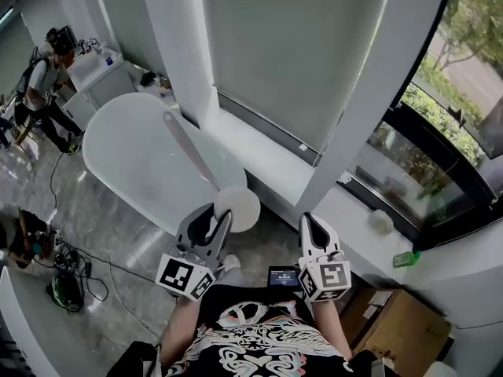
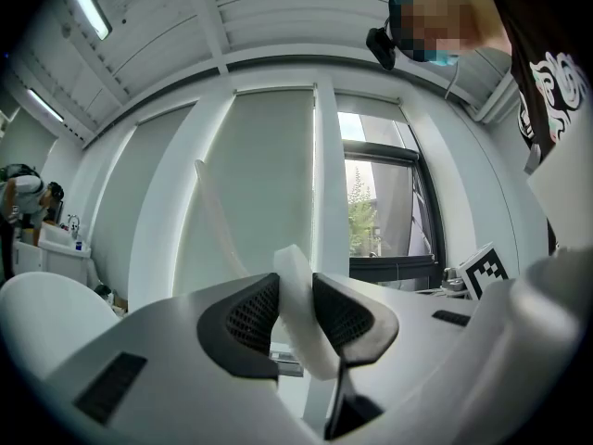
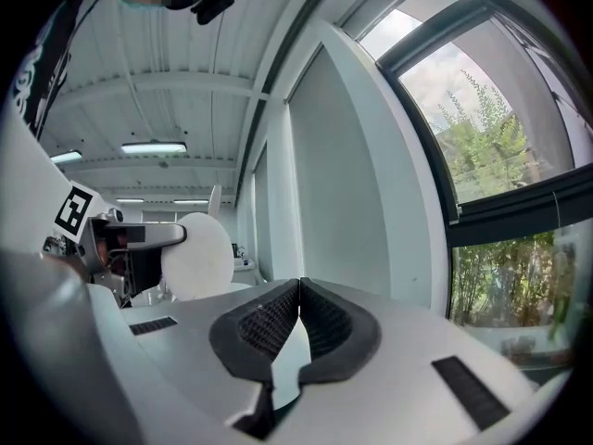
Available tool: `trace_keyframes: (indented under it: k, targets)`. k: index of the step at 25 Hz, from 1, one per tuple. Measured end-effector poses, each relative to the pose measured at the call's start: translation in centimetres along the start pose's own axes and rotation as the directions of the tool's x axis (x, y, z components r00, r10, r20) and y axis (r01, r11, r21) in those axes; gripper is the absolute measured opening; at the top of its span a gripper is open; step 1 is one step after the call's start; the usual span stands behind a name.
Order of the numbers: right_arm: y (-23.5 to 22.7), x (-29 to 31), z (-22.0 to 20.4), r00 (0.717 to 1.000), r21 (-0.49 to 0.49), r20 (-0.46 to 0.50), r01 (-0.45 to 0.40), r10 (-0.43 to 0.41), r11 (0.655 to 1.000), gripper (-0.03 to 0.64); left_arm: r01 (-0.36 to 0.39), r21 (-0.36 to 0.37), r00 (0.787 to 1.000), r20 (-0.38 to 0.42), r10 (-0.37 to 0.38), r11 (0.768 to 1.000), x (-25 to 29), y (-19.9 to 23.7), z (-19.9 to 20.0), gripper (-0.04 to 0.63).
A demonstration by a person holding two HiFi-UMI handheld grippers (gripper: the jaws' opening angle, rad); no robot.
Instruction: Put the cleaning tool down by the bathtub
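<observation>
Bathroom, big and bright. Freestanding white tub point(image 1: 137, 163) on polished grey stone floor point(image 1: 110, 234), vanity point(image 1: 98, 67) at its far end, tall blinds point(image 1: 291, 53) and windows point(image 1: 464, 53) alongside.

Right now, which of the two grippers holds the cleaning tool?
The left gripper: its jaws clamp the white cleaning tool by its round head; the right gripper is shut, empty.

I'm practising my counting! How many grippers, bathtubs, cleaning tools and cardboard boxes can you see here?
grippers: 2, the left gripper and the right gripper
bathtub: 1
cleaning tool: 1
cardboard box: 1
total: 5
</observation>
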State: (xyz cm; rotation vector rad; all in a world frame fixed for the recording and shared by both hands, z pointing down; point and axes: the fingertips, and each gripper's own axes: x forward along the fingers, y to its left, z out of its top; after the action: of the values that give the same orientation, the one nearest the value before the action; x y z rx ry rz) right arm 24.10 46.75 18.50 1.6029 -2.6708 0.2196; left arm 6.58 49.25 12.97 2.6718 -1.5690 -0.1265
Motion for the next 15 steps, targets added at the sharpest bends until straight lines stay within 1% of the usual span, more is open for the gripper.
trace_keyframes:
  k: [5,9,15]
  targets:
    - [-1.0,2.5,0.4,1.000,0.001,0.014,-0.010,0.010,1.000,0.026,-0.010,0.005,1.000,0.001,0.010,1.000,2.3,1.8,-0.4,0.123]
    - [-2.2,5.3,0.5,0.999,-0.021,0.012,-0.029,0.030,0.999,0.026,-0.025,0.007,1.000,-0.006,0.025,1.000,4.8,3.6,-1.8,0.123]
    - [-3.5,13.2,2.2,0.999,-0.056,0.015,-0.034,0.035,0.998,0.026,-0.040,-0.015,0.999,0.004,0.041,0.999,10.3,9.8,-1.6,0.123]
